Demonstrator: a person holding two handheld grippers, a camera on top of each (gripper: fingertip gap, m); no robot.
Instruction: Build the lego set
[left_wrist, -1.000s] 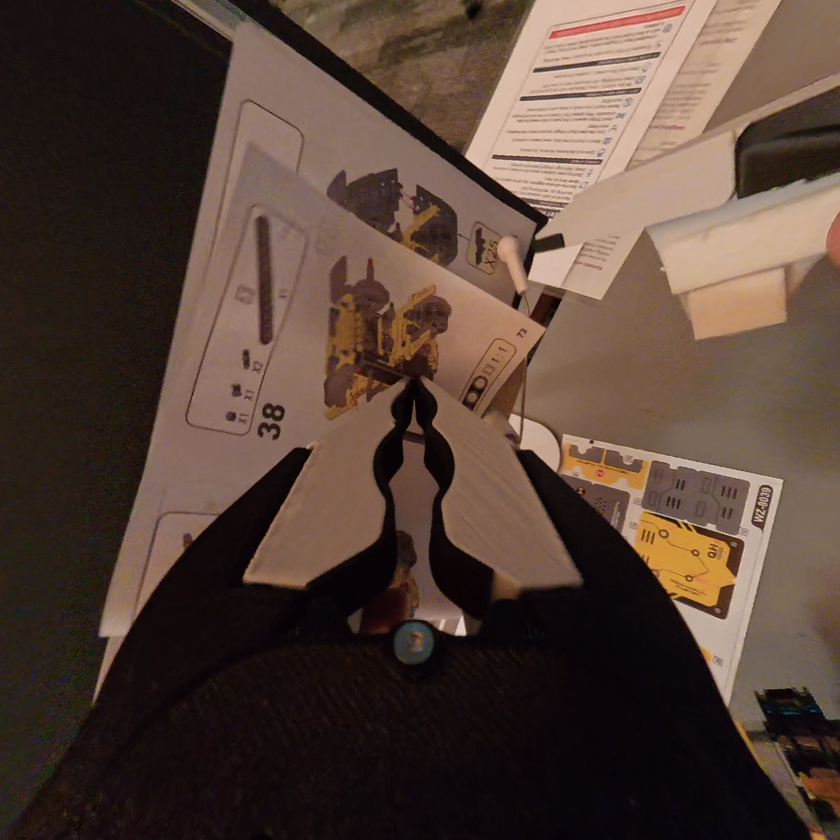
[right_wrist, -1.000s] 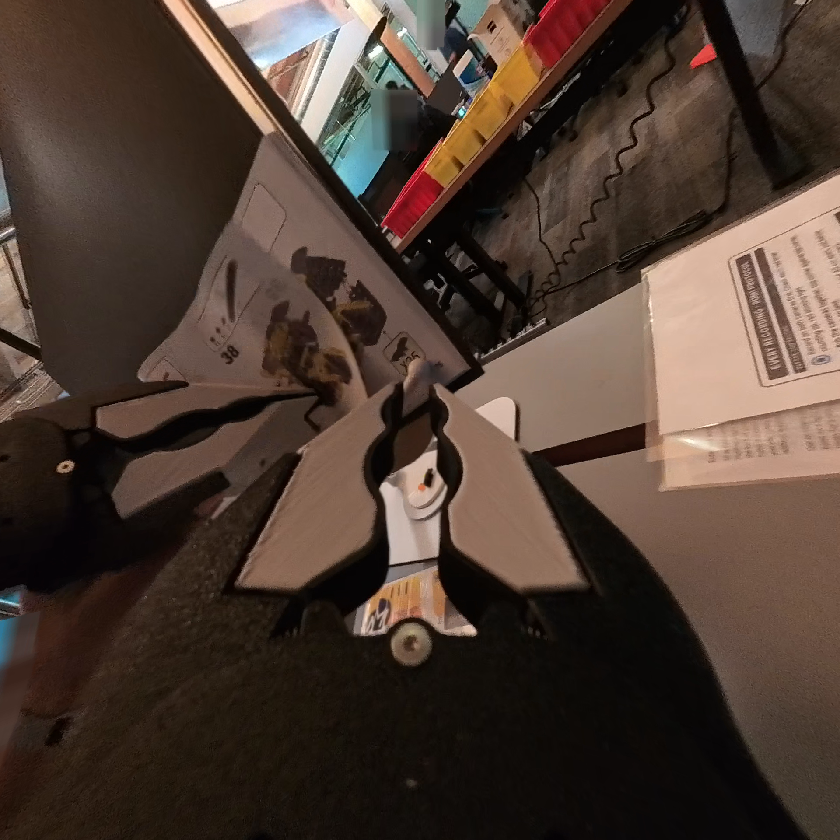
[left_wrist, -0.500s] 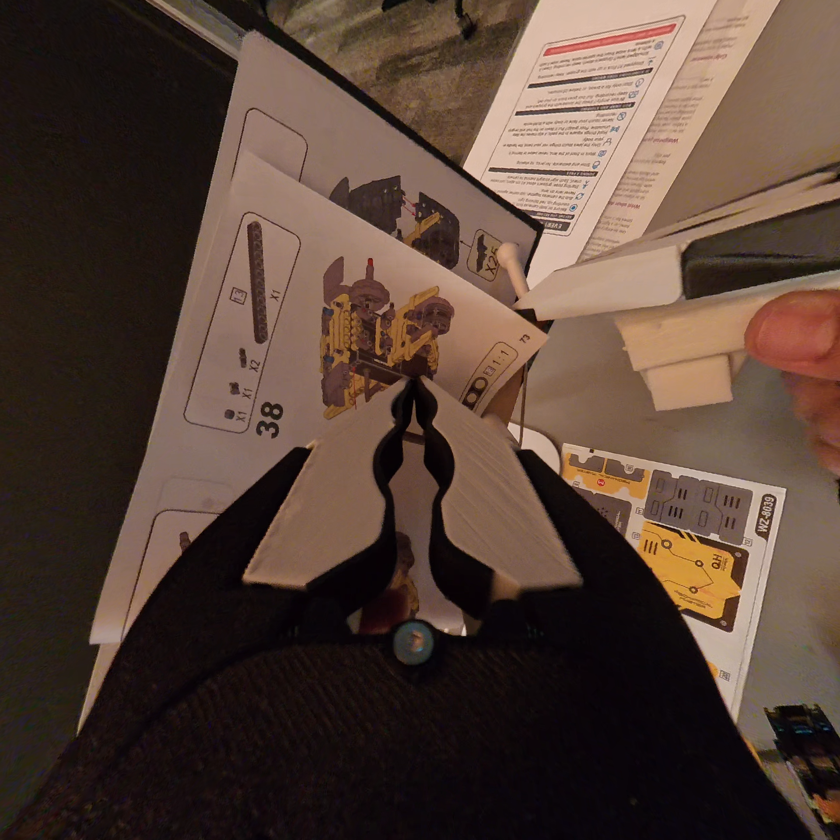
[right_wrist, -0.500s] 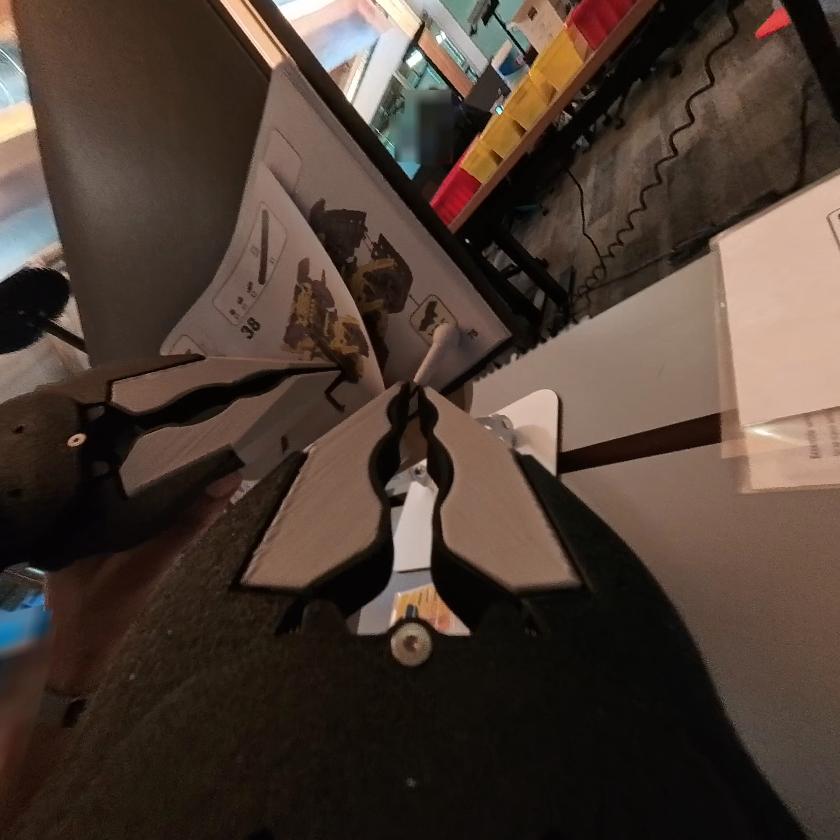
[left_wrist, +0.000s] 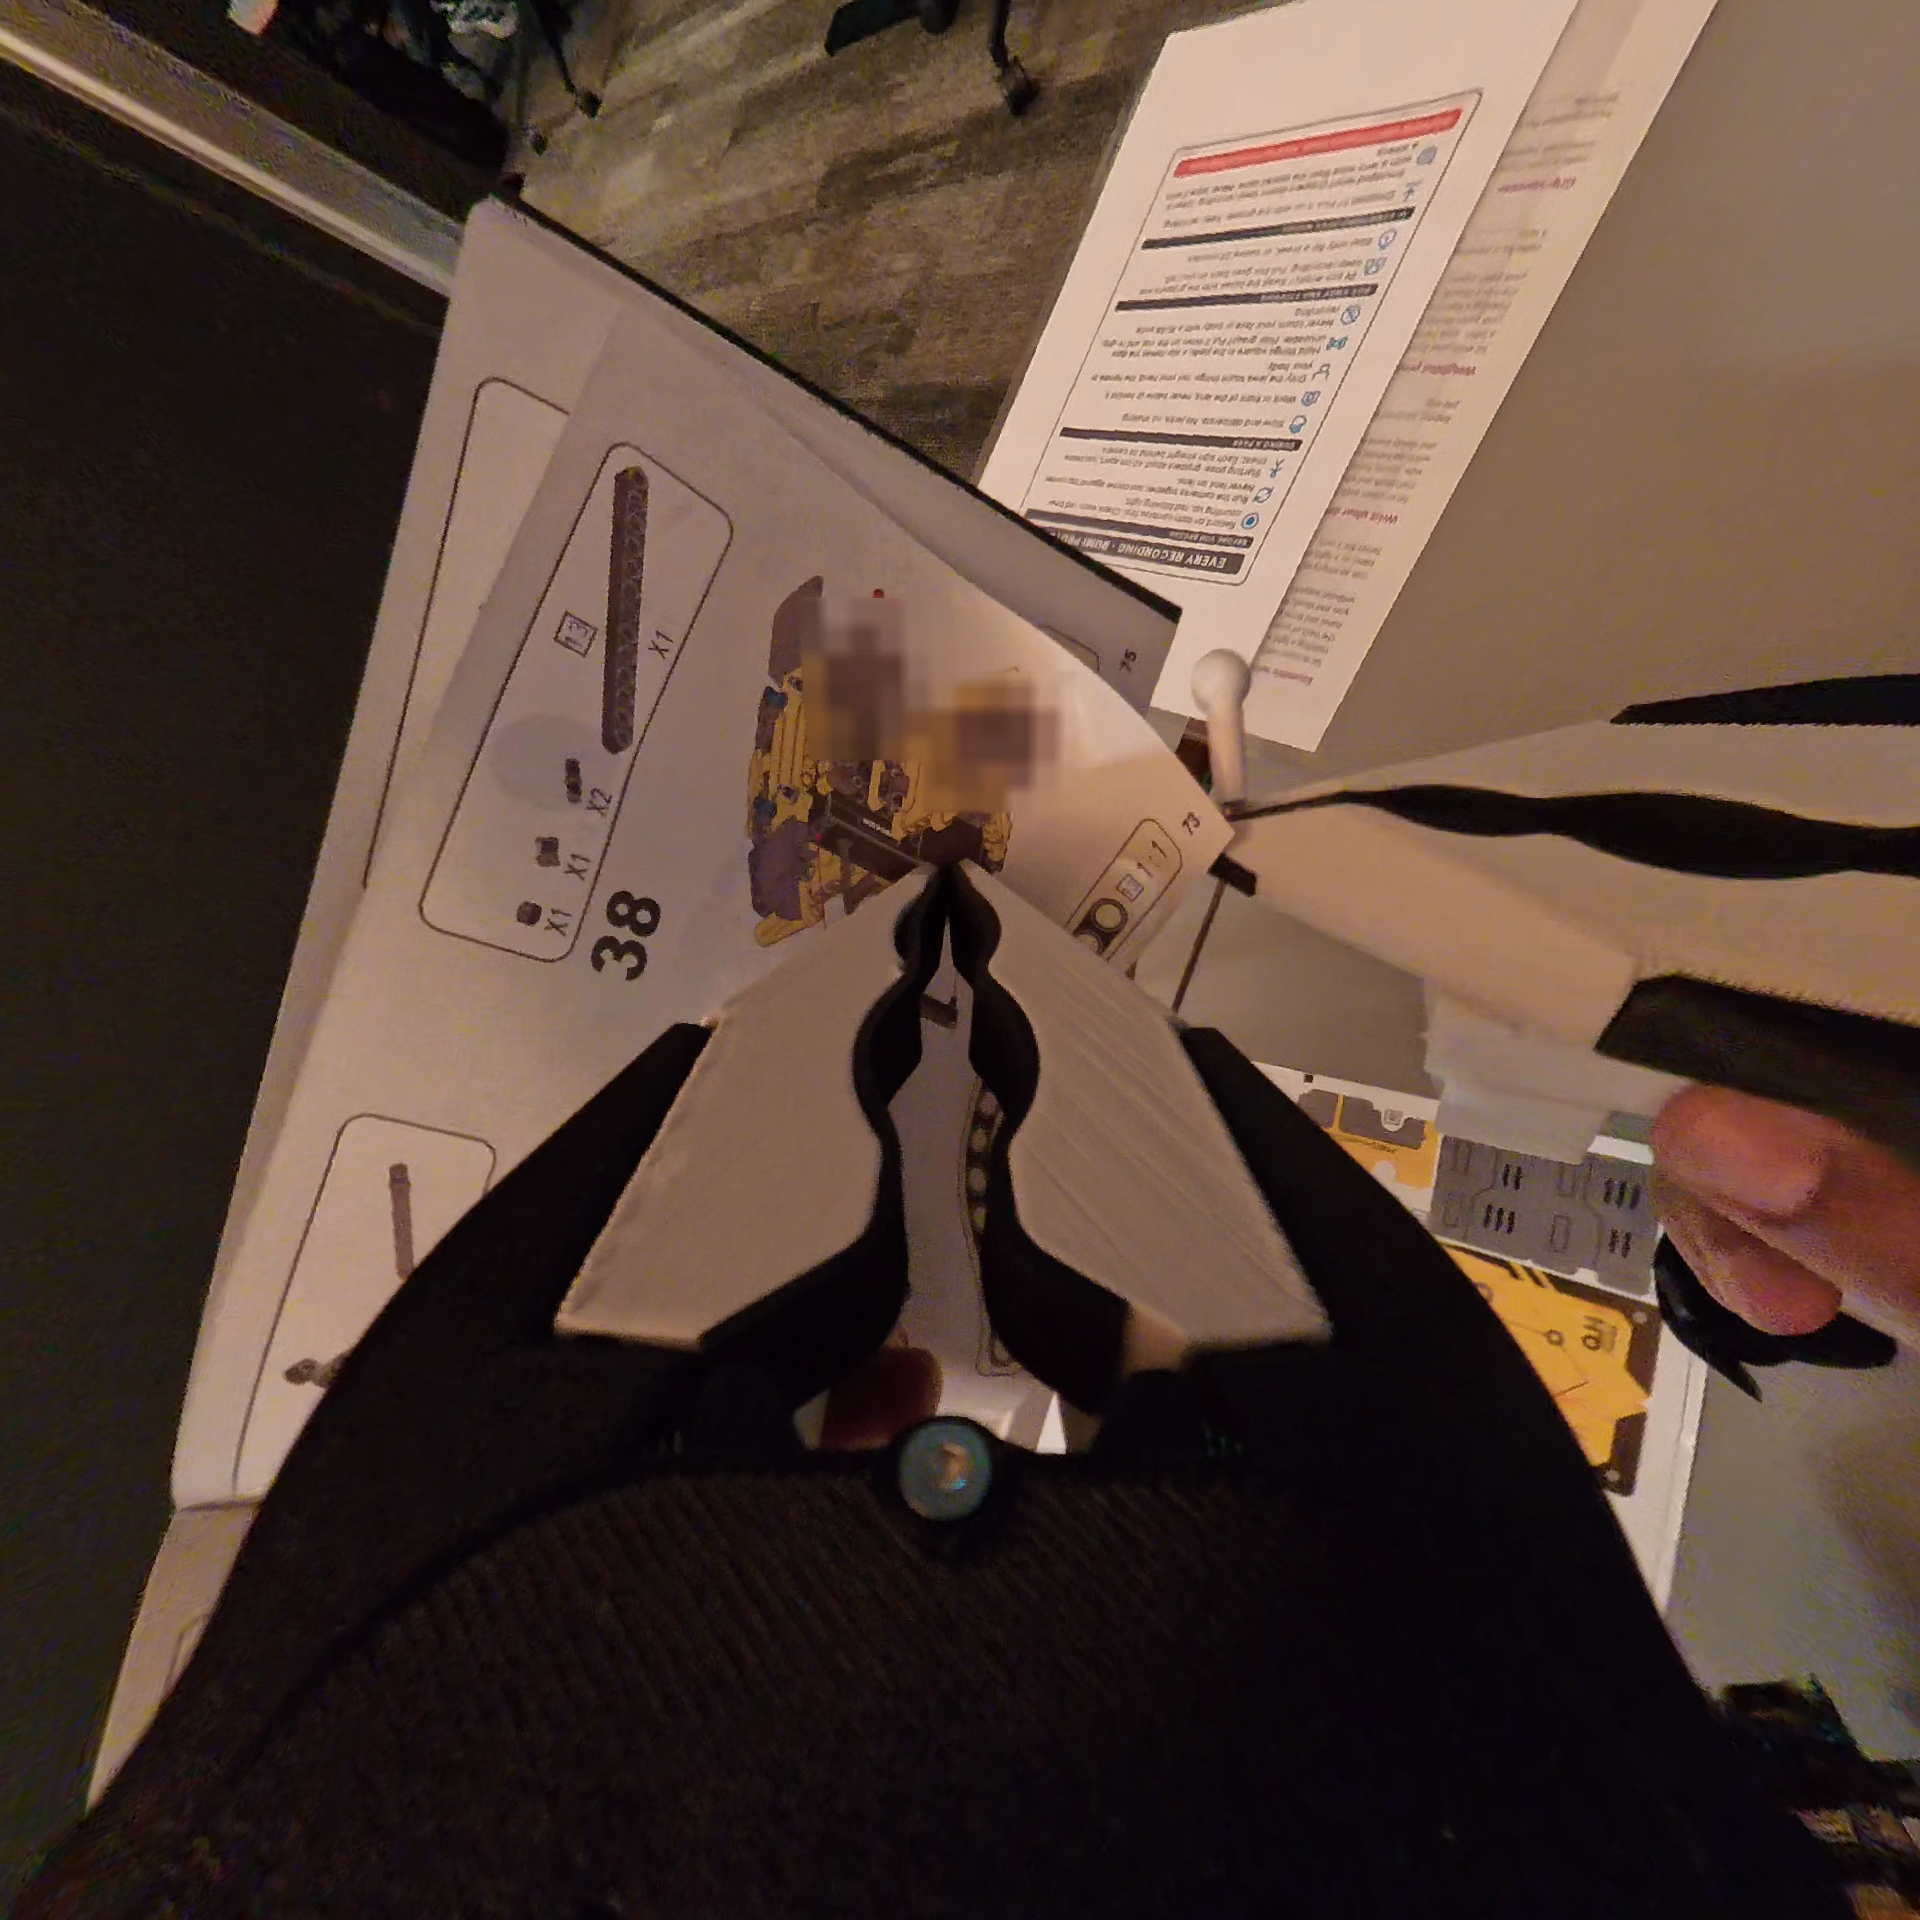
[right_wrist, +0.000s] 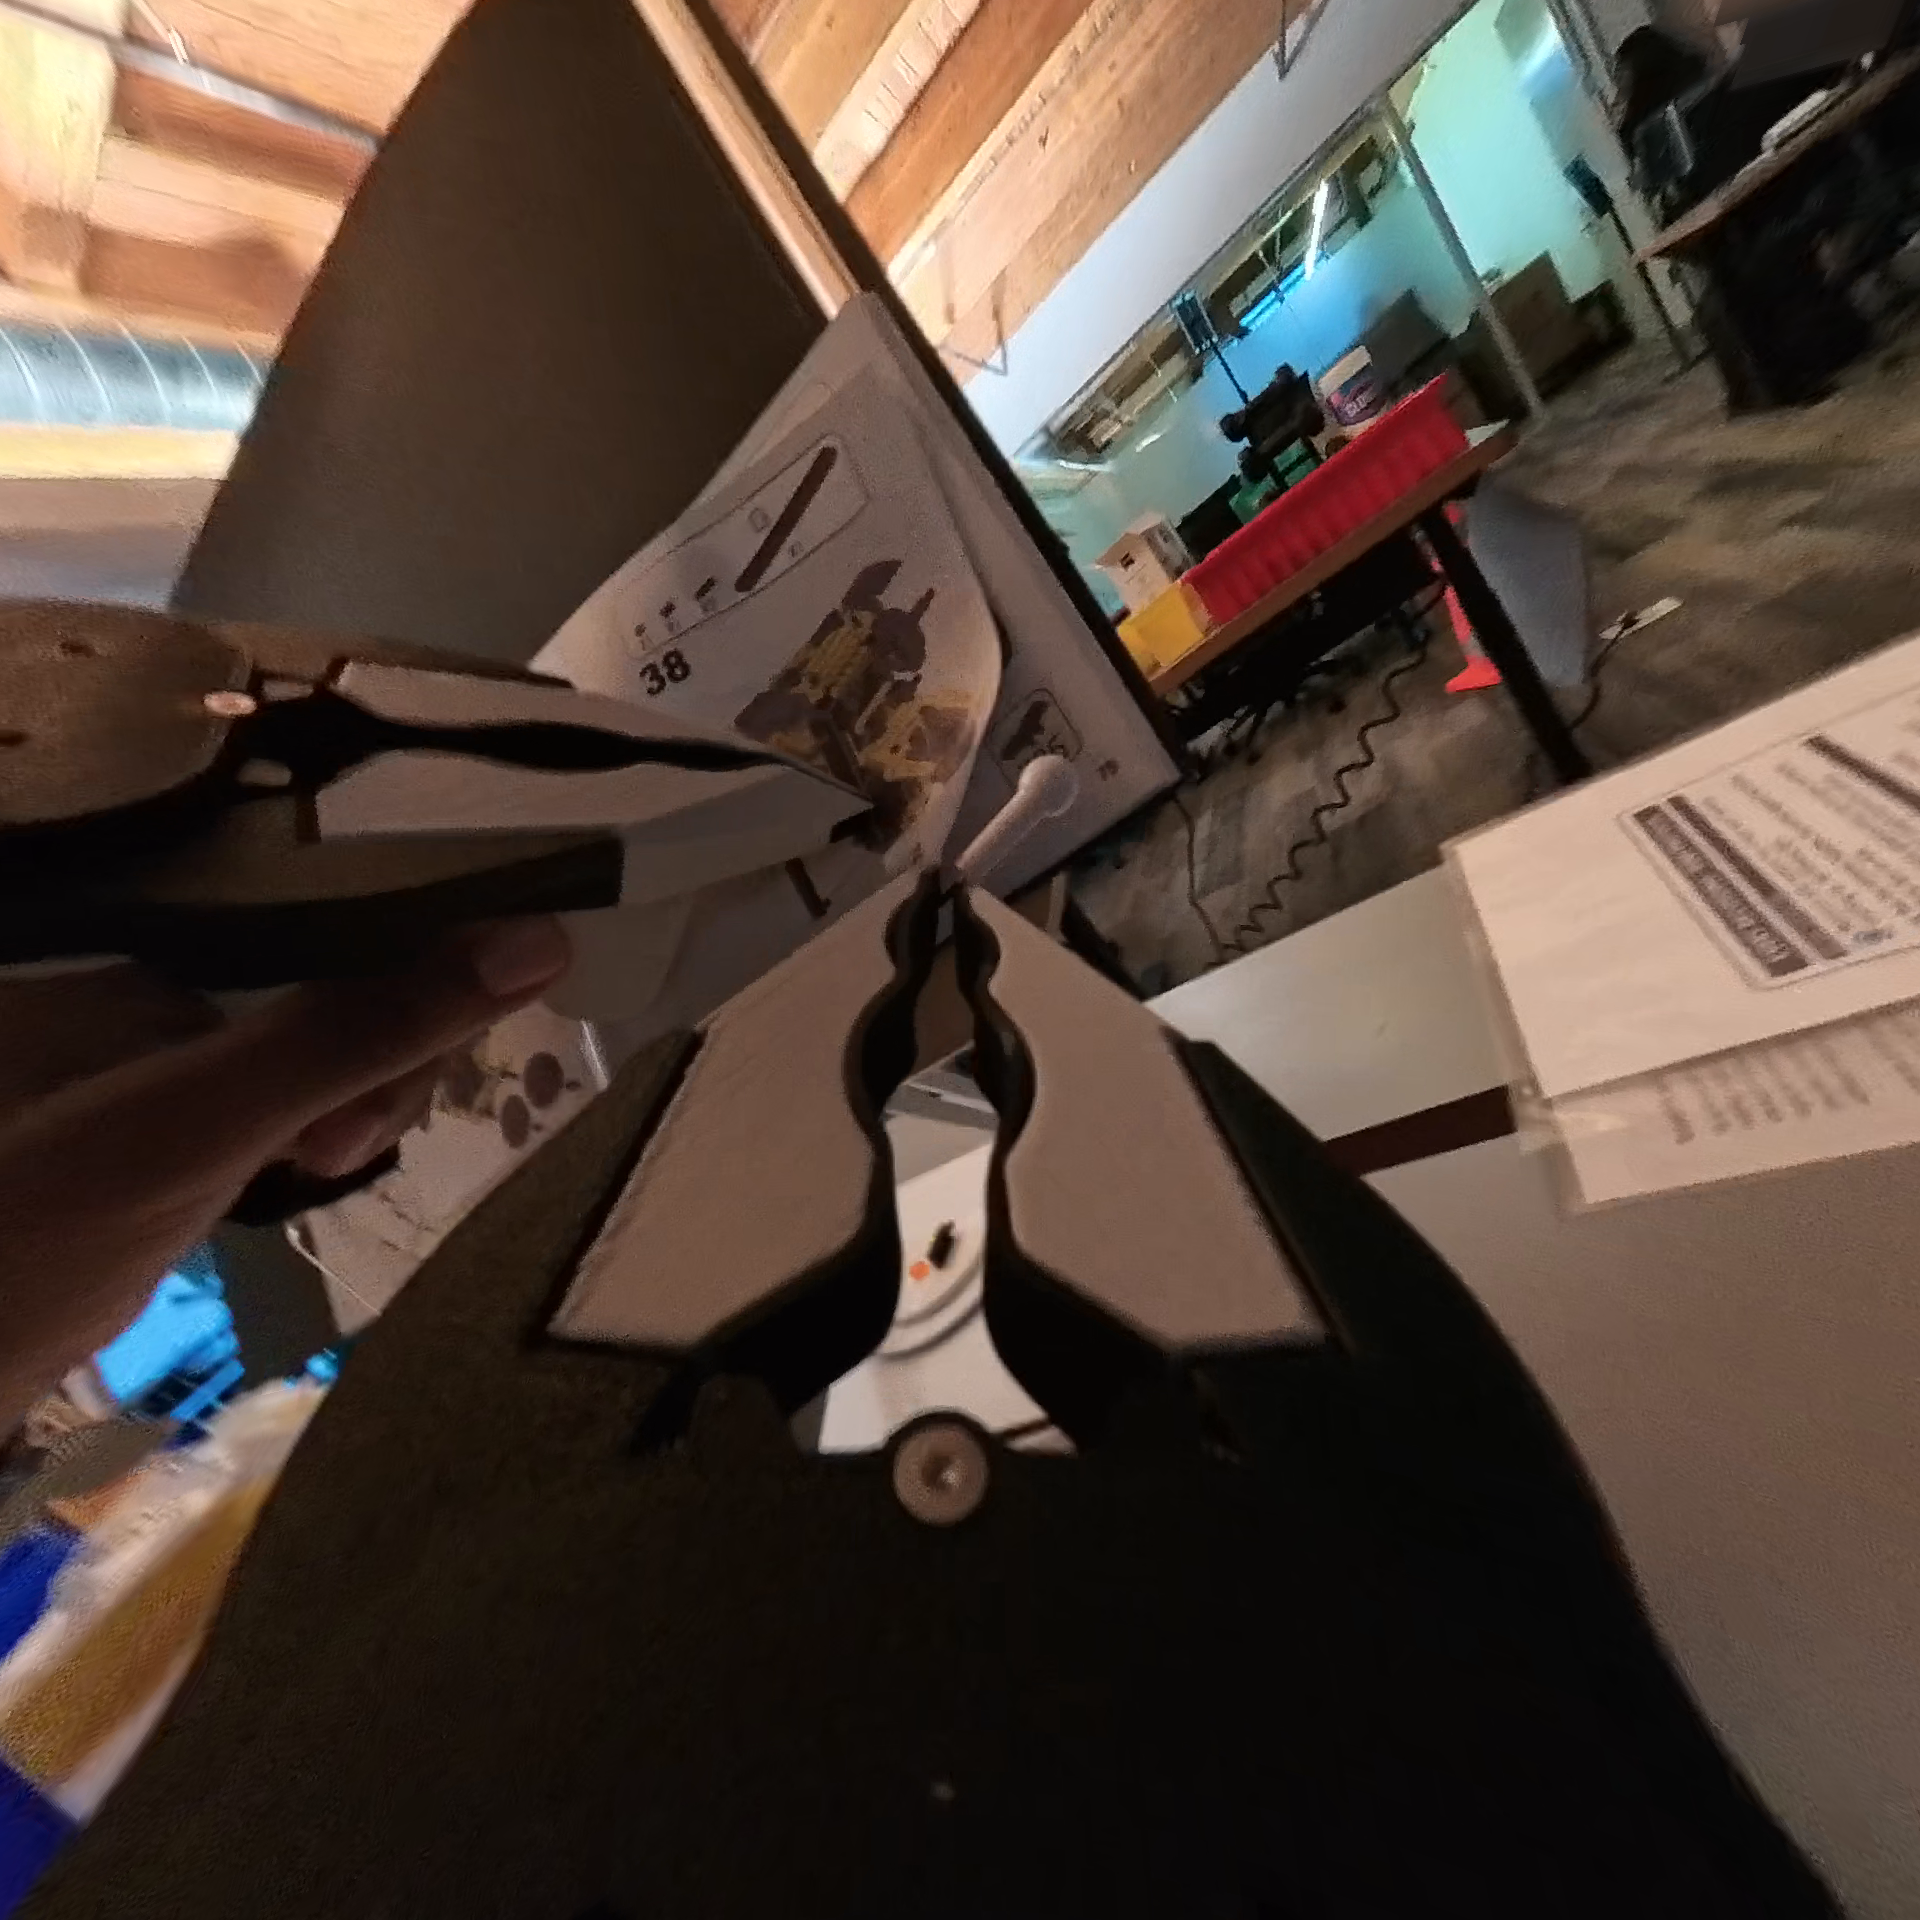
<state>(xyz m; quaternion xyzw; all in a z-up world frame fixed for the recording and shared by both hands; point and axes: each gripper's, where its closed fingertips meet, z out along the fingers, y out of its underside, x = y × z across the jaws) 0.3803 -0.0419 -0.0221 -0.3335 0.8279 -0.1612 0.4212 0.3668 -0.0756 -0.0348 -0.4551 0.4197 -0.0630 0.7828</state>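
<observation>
An instruction booklet (left_wrist: 343, 1122) stands open against a dark panel (left_wrist: 156, 727). My left gripper (left_wrist: 945, 878) is shut on its front page (left_wrist: 665, 665), pinching it just below the yellow machine drawing; the page curls toward the tips in the right wrist view (right_wrist: 727, 623). My right gripper (right_wrist: 940, 883) is shut, and in the left wrist view (left_wrist: 1236, 821) its tips sit at that page's right corner. They also meet the foot of a white round-headed peg (left_wrist: 1218, 691). I cannot tell whether it grips the page or the peg.
A yellow and grey sticker sheet (left_wrist: 1538, 1216) lies flat under the right gripper. A laminated printed sheet (left_wrist: 1299, 312) lies on the grey table (right_wrist: 1351, 1018) to the right. A white round base (right_wrist: 935, 1288) sits below my right fingers. Behind are carpet, cables and benches with red and yellow bins. The gap from one gripper's tips to the other's is roughly 4 centimetres.
My right gripper has moved in from the right to the page's corner and the white peg. The page in my left gripper has swung flatter against the booklet.
</observation>
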